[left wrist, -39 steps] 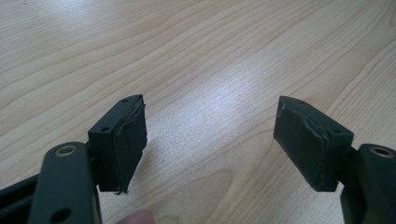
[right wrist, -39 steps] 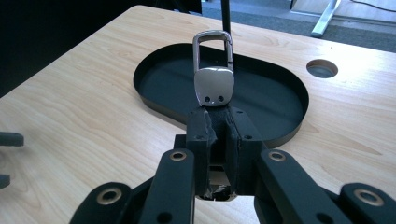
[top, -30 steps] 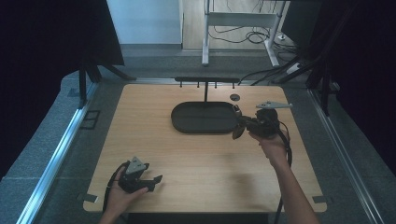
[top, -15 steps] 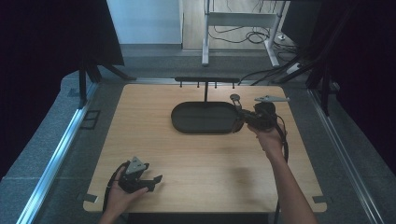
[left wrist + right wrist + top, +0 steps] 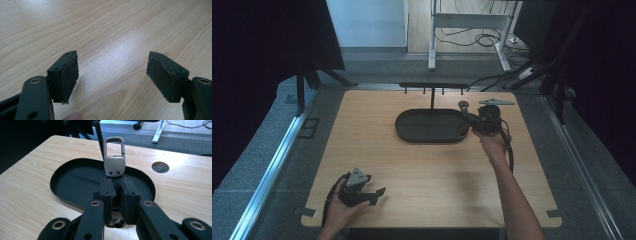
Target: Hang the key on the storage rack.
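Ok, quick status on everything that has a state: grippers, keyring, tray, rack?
Right gripper: shut on the keyring, held over the tray's right end.
Keyring: clamped by its strap, metal clip standing upright above the jaws.
Tray: flat on the table, nothing in it.
Rack: upright behind the tray, hooks bare.
Left gripper: open, nothing between the jaws, low over the table.

The left gripper (image 5: 374, 192) rests low near the person's side, its jaws spread wide and nothing between them. The right gripper (image 5: 116, 185) is stretched forward on a long arm, jaws clamped tight.
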`<control>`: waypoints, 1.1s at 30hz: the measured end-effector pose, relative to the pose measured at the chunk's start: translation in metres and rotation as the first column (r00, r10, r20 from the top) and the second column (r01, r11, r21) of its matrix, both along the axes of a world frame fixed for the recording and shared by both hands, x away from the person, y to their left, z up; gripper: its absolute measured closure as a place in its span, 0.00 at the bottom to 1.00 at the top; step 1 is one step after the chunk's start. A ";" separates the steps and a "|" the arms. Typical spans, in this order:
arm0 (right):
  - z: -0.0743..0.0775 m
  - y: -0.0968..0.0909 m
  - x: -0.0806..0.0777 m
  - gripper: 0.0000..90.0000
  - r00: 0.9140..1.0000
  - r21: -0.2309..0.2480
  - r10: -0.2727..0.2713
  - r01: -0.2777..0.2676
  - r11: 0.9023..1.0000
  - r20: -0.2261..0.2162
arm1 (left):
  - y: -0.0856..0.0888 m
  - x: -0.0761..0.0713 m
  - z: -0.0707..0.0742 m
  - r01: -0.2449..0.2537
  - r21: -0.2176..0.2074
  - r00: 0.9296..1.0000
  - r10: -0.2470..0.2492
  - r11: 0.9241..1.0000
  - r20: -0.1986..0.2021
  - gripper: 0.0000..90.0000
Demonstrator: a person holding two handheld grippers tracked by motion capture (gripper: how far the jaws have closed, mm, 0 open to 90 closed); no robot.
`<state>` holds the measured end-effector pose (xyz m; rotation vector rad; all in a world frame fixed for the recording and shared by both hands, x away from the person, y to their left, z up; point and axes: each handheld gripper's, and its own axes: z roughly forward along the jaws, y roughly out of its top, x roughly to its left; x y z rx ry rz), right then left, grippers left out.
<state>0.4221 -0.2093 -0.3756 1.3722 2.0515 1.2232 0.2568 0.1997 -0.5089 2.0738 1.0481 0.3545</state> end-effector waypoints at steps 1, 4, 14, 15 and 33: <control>-0.001 0.000 0.001 0.90 1.000 0.000 -0.005 0.005 1.000 0.000 | 0.000 0.000 0.000 0.000 -0.001 1.000 0.000 1.000 0.000 0.29; -0.003 0.000 0.004 0.90 1.000 -0.003 -0.016 0.016 1.000 0.001 | 0.000 0.000 0.000 -0.001 -0.001 1.000 0.001 1.000 0.000 0.29; -0.006 -0.003 0.015 0.90 0.998 0.001 -0.066 0.066 0.998 0.018 | 0.001 0.000 0.000 -0.002 -0.002 1.000 0.002 1.000 0.001 0.29; -0.005 -0.003 0.015 0.90 0.997 0.004 -0.069 0.069 0.998 0.019 | 0.001 0.000 0.000 -0.002 -0.002 1.000 0.002 1.000 0.001 0.29; -0.006 0.011 0.037 0.90 0.994 0.013 -0.109 0.109 0.994 0.029 | 0.003 0.000 0.002 -0.003 -0.007 1.000 0.003 1.000 0.003 0.29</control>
